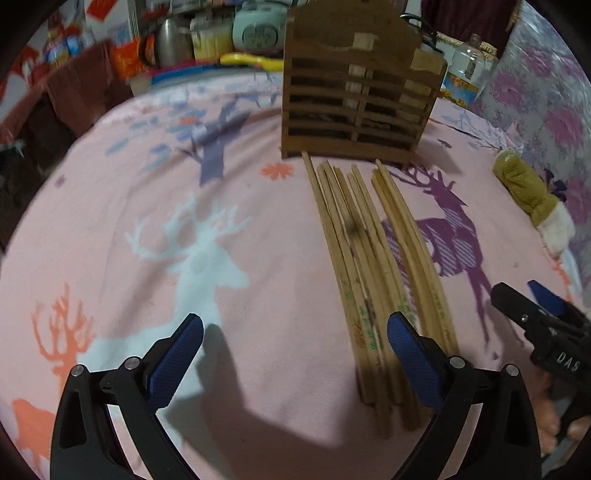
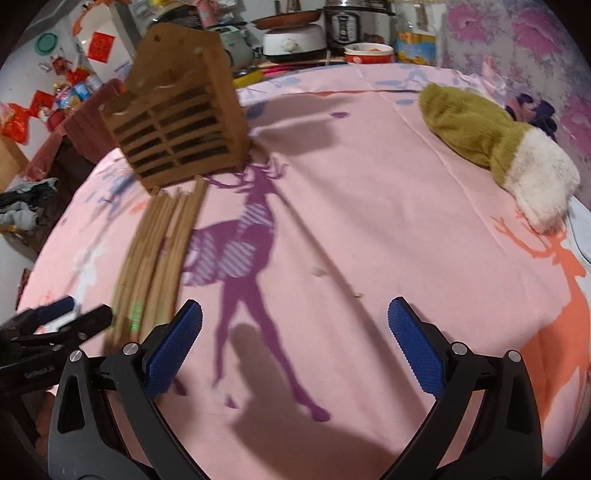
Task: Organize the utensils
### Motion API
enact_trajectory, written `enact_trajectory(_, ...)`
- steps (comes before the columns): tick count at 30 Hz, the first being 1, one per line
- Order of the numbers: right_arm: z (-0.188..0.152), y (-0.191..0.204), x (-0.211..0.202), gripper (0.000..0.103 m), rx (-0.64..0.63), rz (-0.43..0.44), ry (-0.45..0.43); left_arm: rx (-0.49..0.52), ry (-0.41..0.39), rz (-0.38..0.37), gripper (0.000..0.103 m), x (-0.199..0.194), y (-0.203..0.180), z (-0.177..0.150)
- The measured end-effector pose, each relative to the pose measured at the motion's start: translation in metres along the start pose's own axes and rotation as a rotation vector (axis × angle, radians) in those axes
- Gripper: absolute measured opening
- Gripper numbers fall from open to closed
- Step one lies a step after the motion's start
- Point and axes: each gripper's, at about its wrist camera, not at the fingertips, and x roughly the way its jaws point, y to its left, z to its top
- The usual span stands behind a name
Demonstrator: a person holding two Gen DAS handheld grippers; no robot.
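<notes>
Two tongs (image 1: pixel 295 339) (image 2: pixel 295 332) spread, one holder (image 1: pixel 358 88), chopsticks (image 1: pixel 373 266) uncountable

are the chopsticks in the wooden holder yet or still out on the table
Out. The chopsticks lie flat in a bundle on the pink cloth, tips near the base of the upright wooden holder. Neither gripper holds any.

chopsticks (image 1: pixel 373 266): matt wood | holder (image 1: pixel 354 92): slatted wood | tablecloth (image 1: pixel 221 184): printed cloth | mitten (image 2: pixel 491 147): fuzzy

A lived-in home: a rice cooker (image 2: pixel 345 26), bowl (image 2: pixel 368 52) and kettle (image 1: pixel 170 40) crowd behind a deer-print cloth (image 2: pixel 369 221).
</notes>
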Motion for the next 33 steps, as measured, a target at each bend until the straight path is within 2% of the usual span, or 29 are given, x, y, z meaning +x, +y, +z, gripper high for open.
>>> enact_trajectory(3, 0.002, 0.000, 0.002, 0.097, -0.002, -0.001, 0.002, 0.004, -0.011, 0.023, 0.097, 0.002, 0.005, 0.002)
enact_trajectory(10, -0.002, 0.005, 0.004, 0.097, -0.043, -0.032, 0.011, -0.032, 0.012, -0.010, 0.097, 0.007, 0.017, 0.004)
enact_trajectory(18, -0.001, 0.006, 0.006, 0.097, -0.048, -0.039, 0.014, -0.017, 0.018, -0.001, 0.099, 0.010, 0.015, 0.000)
enact_trajectory(22, 0.001, -0.001, 0.003, 0.097, -0.010, -0.035, -0.001, -0.038, 0.010, 0.006, 0.099, 0.013, 0.021, 0.004)
enact_trajectory(26, 0.006, -0.015, -0.004, 0.097, 0.053, -0.019, -0.030, -0.065, 0.013, 0.044, 0.097, 0.016, 0.030, 0.007)
enact_trajectory(30, 0.008, -0.027, -0.004, 0.097, 0.117, 0.038, -0.016, -0.074, -0.007, -0.038, 0.097, 0.007, 0.029, 0.007)
enact_trajectory(33, 0.009, -0.030, -0.002, 0.097, 0.134, 0.050, -0.007, -0.051, -0.019, -0.041, 0.097, 0.004, 0.023, 0.007)
